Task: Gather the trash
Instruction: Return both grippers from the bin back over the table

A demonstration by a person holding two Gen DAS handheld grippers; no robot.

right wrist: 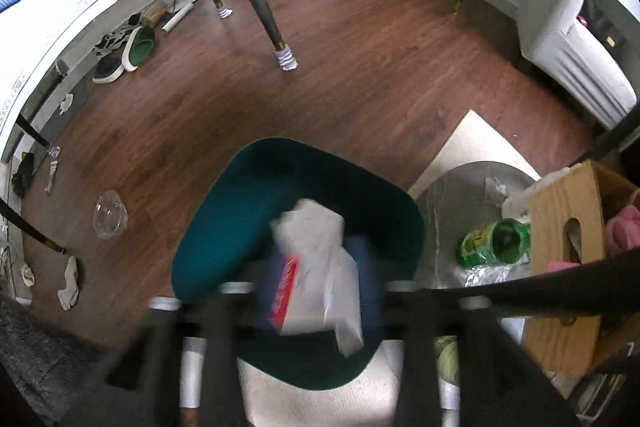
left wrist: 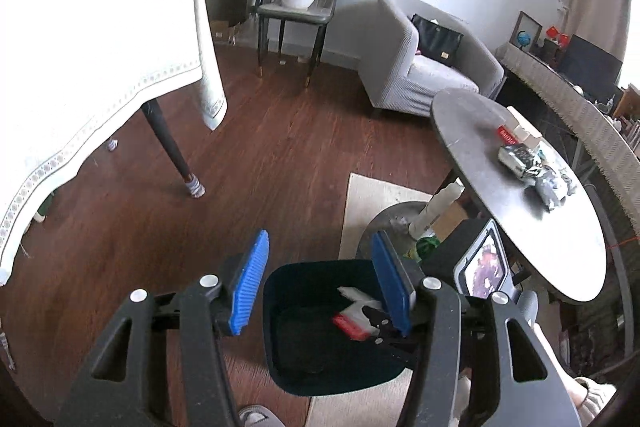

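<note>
The left gripper (left wrist: 320, 283) stands spread and empty above the dark green bin (right wrist: 240, 187) at lower centre. The right gripper (right wrist: 316, 283) is blurred; a white-and-red wrapper (right wrist: 316, 259) sits between its parted jaws, over the bin.

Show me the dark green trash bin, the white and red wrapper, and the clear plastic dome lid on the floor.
dark green trash bin (right wrist: 248, 183): right wrist view, far inner wall.
white and red wrapper (right wrist: 316, 267): right wrist view, white middle.
clear plastic dome lid (right wrist: 110, 214): right wrist view, dome centre.
</note>
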